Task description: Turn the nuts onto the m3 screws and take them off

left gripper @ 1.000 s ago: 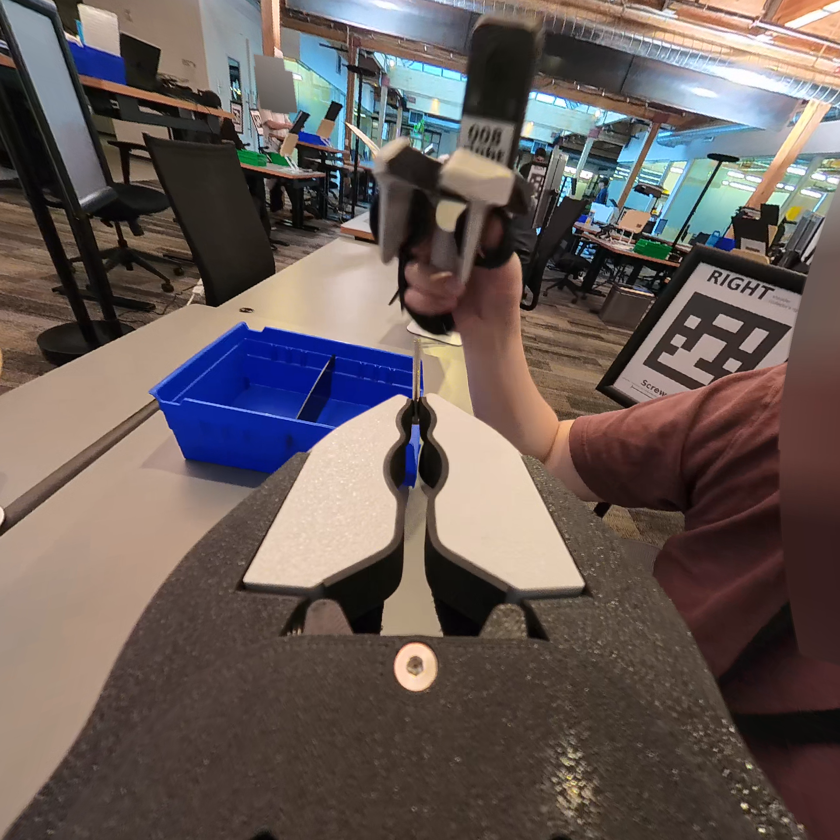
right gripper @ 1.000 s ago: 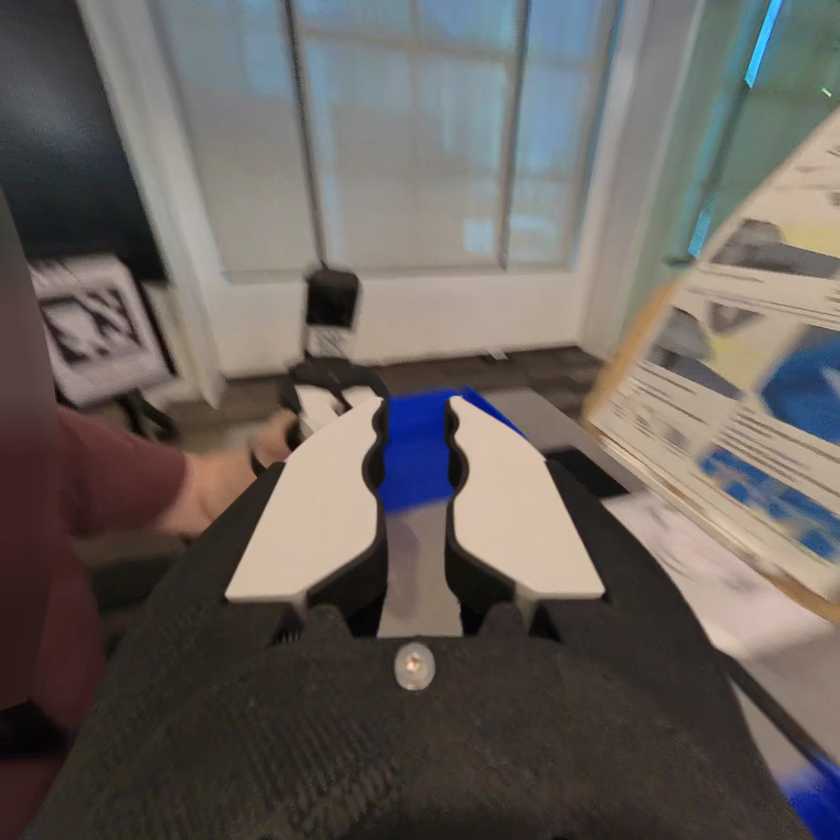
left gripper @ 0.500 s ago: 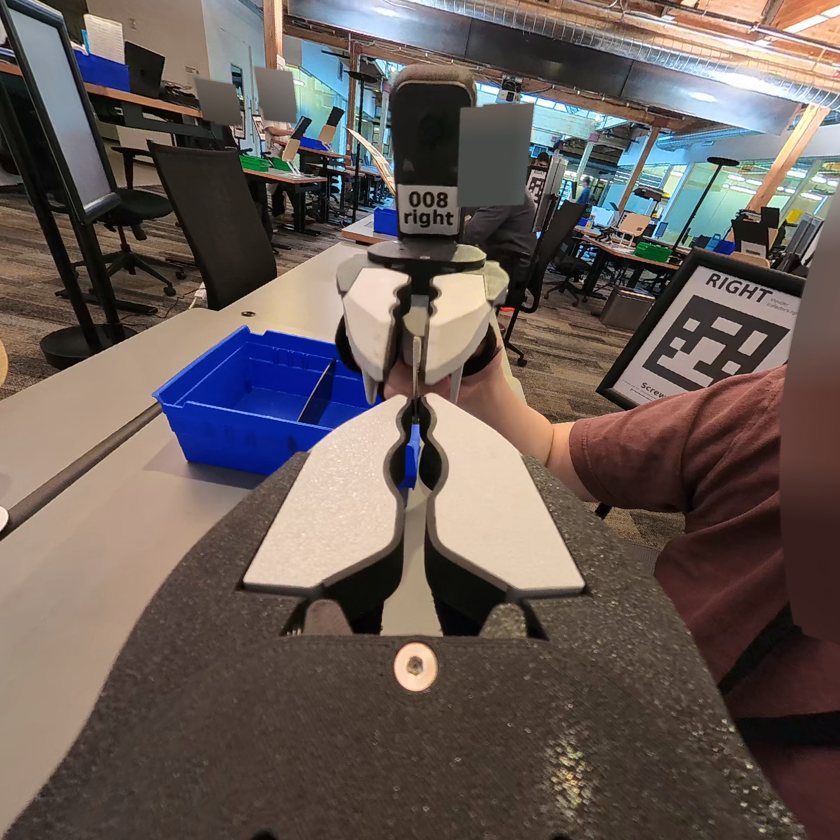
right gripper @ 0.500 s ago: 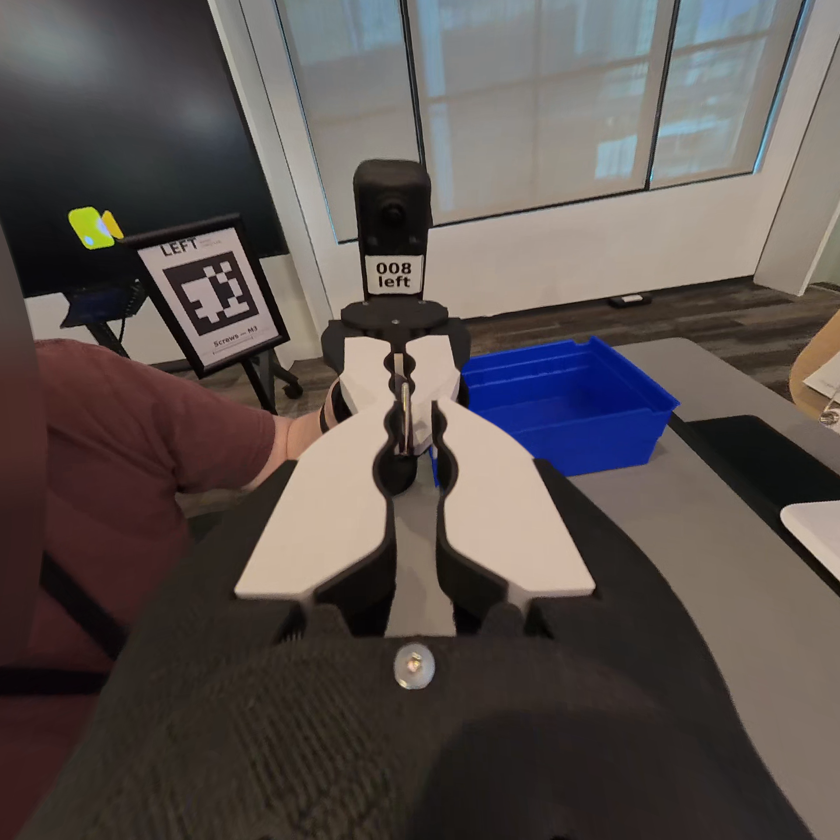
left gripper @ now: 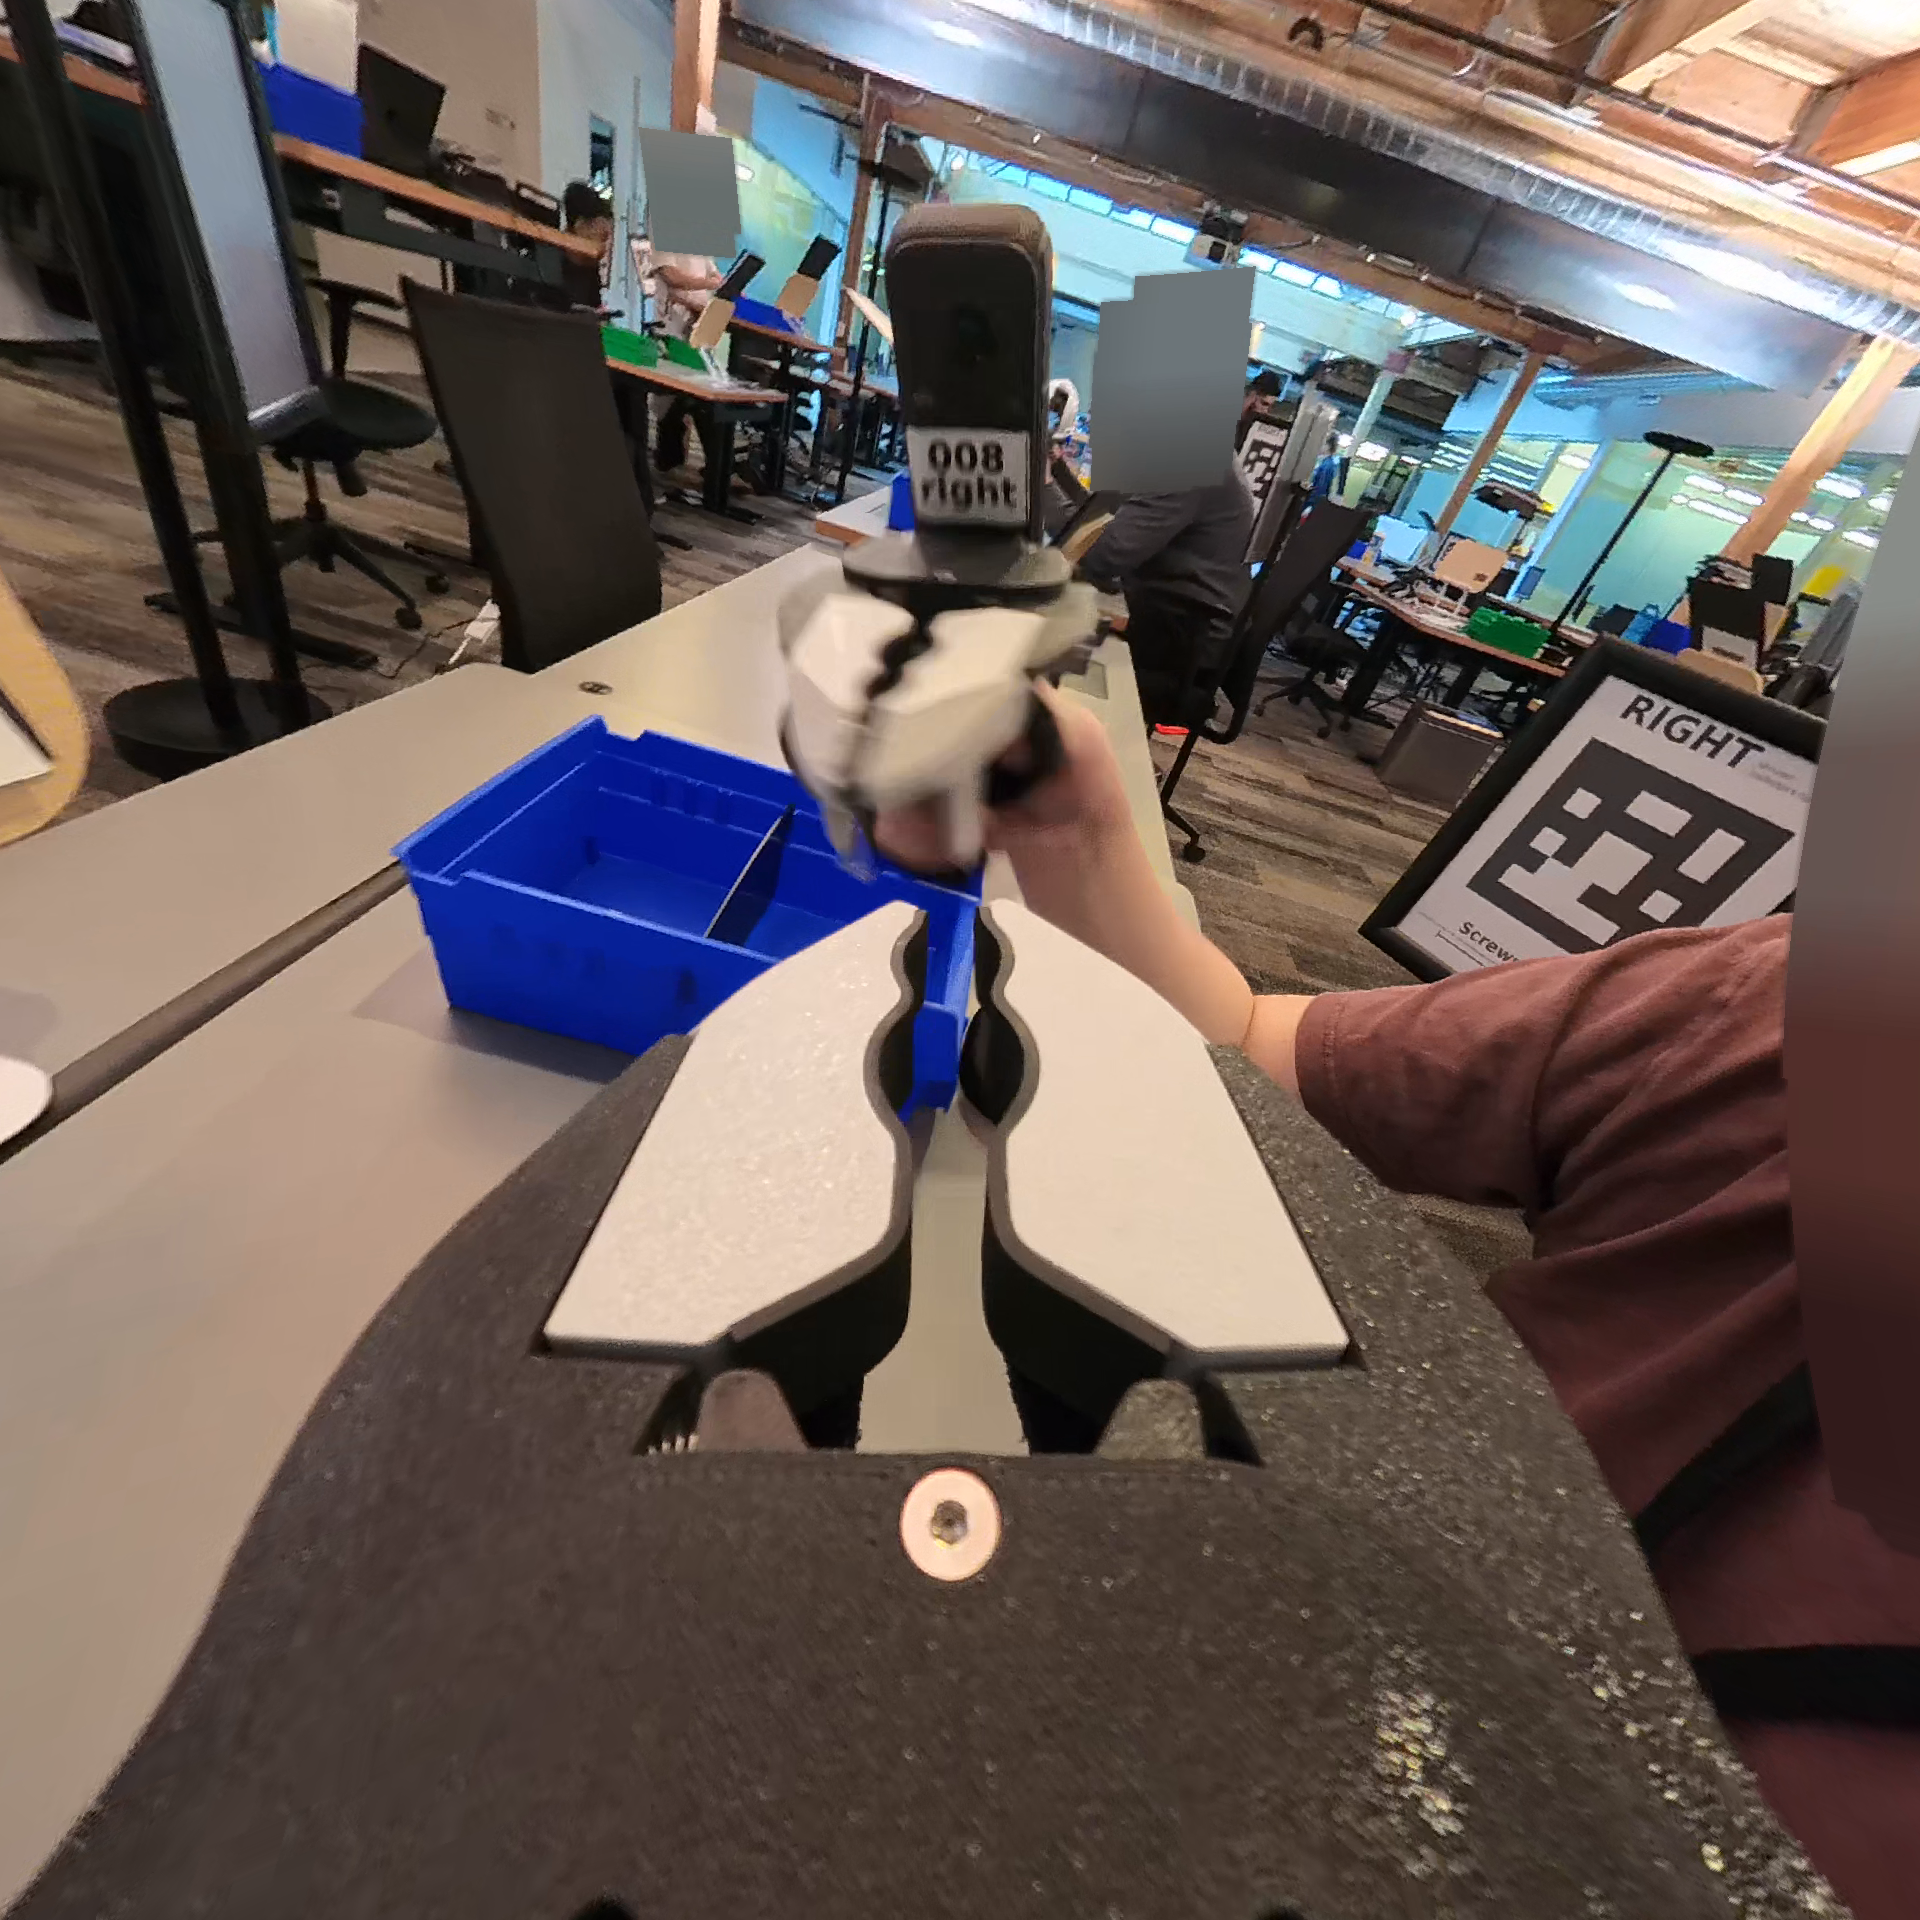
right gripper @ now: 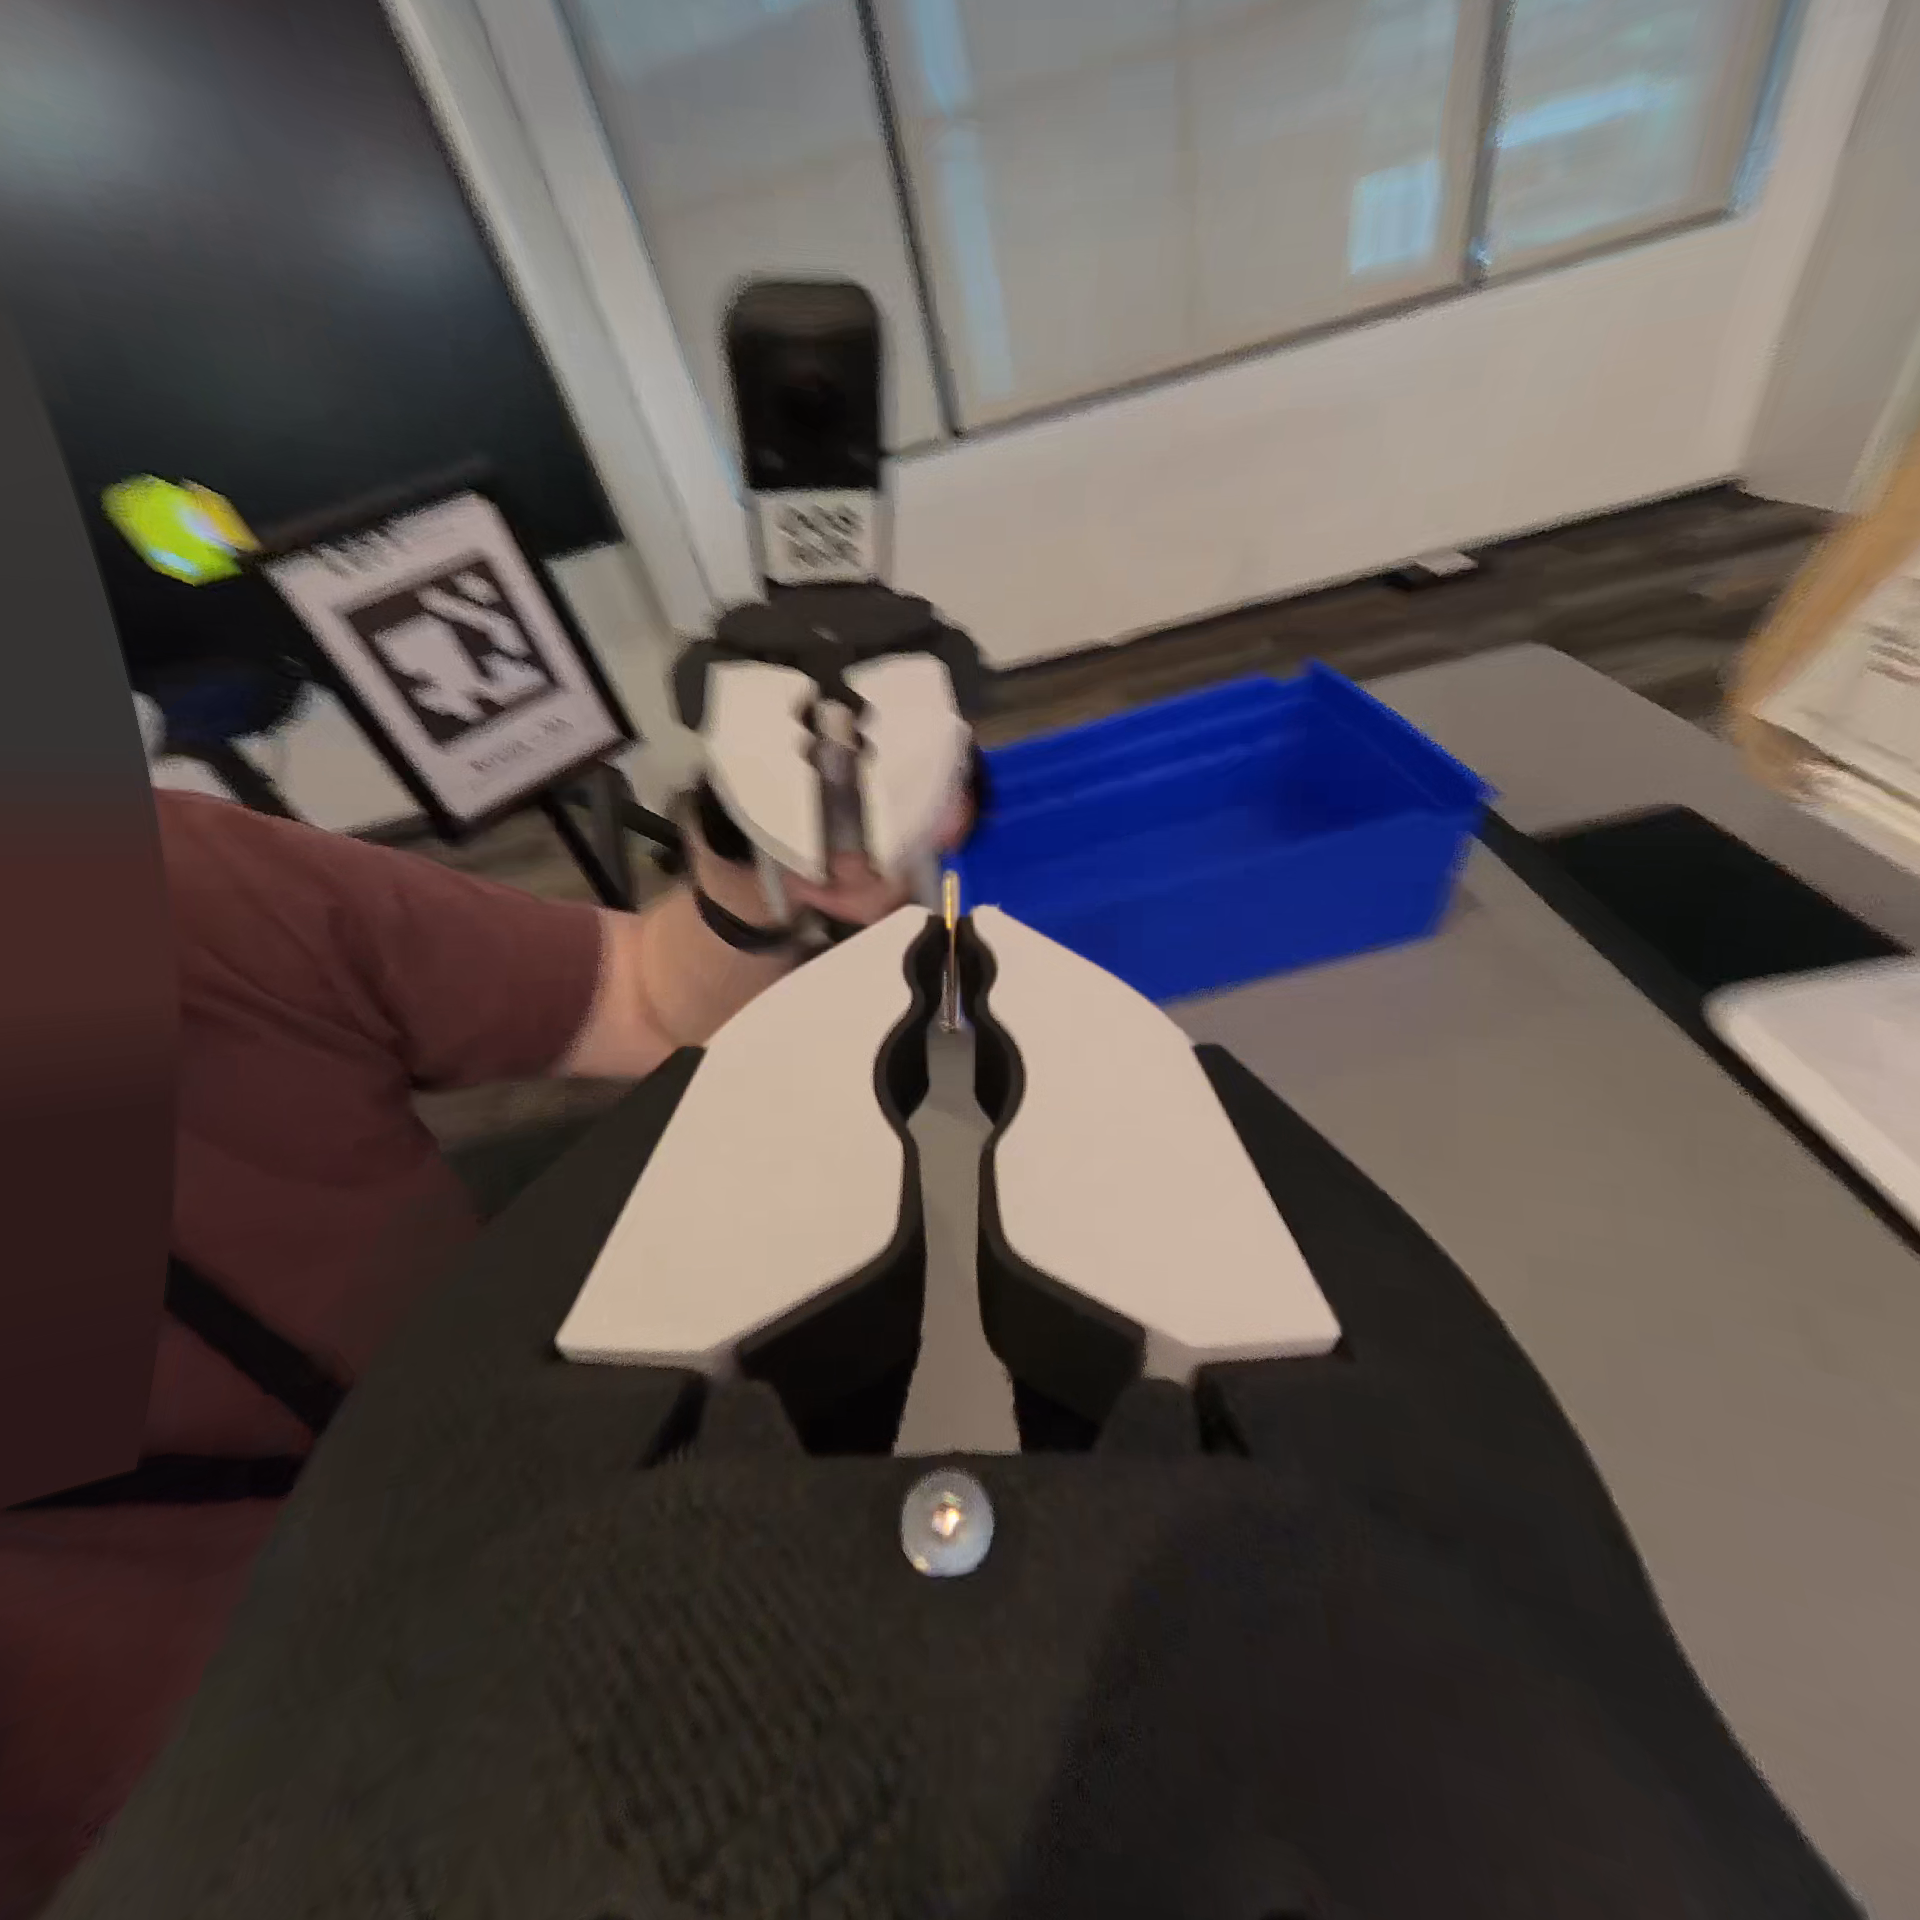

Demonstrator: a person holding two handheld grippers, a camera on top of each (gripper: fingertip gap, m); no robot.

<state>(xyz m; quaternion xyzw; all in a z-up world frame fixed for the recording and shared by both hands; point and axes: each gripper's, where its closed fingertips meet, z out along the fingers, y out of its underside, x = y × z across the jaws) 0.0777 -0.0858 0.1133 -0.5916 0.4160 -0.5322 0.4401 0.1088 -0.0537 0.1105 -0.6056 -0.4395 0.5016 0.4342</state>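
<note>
My right gripper was clamped on the thin silver m3 screw, upright between its fingertips; my left gripper stood slightly apart, empty, the blue plastic bin just beyond

1. left gripper: two pale grey fingers with wavy black-edged inner sides, set in a speckled black foam body with one silver screw.
2. right gripper: same build; a black camera bearing a white label stands on top.
3. person: maroon short sleeve, black strap.
</note>
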